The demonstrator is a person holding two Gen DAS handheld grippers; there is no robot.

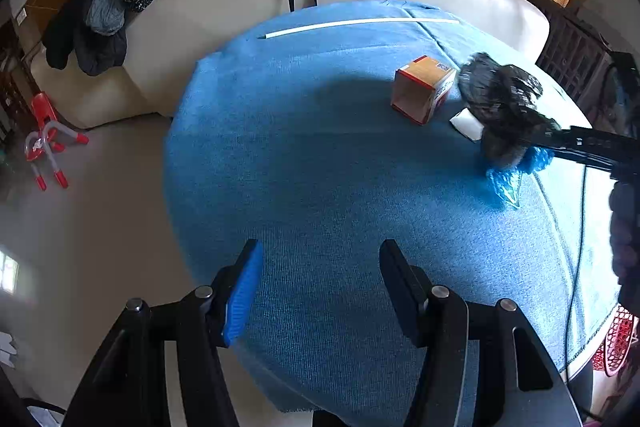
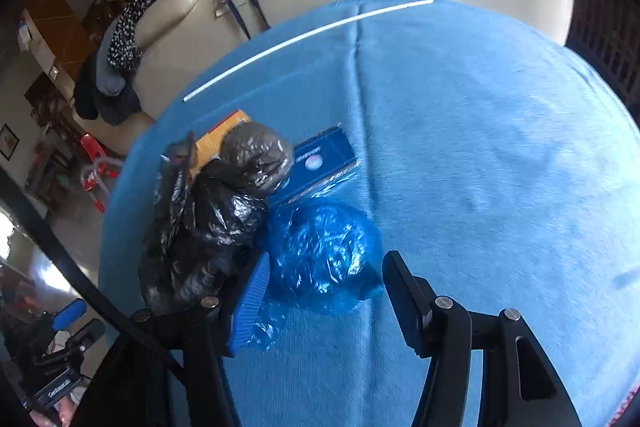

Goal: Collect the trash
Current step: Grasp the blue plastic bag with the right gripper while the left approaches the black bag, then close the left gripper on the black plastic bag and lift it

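Left gripper point(image 1: 320, 291): wide apart, nothing between the fingers, hanging over bare blue cloth point(image 1: 304, 163) at the bottom centre of the left wrist view. Blue ribbed pad on its left finger, right finger plain black.

Right gripper point(image 2: 326, 297): wide apart, gripping nothing. Crumpled blue plastic bag point(image 2: 320, 251) lying on the cloth between and just ahead of the fingertips, its trailing edge touching the blue-padded left finger. Contact with the right finger: cannot tell.

Black trash bag point(image 2: 208, 223): lumpy, glossy, left of centre in the right wrist view, pressed against the blue bag's left side and against the outer side of the padded finger. Grey-looking bulge at its top. In the left wrist view, same black bag at right of frame point(image 1: 504, 103), with the right gripper coming in from the right edge beside it and the blue bag point(image 1: 512, 179) poking out below.

Small orange cardboard box point(image 1: 422, 89): red trim, right of centre in the left wrist view, just left of the black bag, standing on the cloth. In the right wrist view mostly hidden behind the black bag.

Flat blue packet point(image 2: 324, 159): on the cloth above the blue bag, round white mark on it; print unreadable.

White flat item point(image 1: 466, 123): partly under the black bag, type unclear.

Thin white strip point(image 1: 360, 25): across the far part of the cloth, well apart from everything else.

Cream sofa point(image 1: 208, 11): behind the cloth, dark clothes point(image 1: 100, 23) draped over its upper left.
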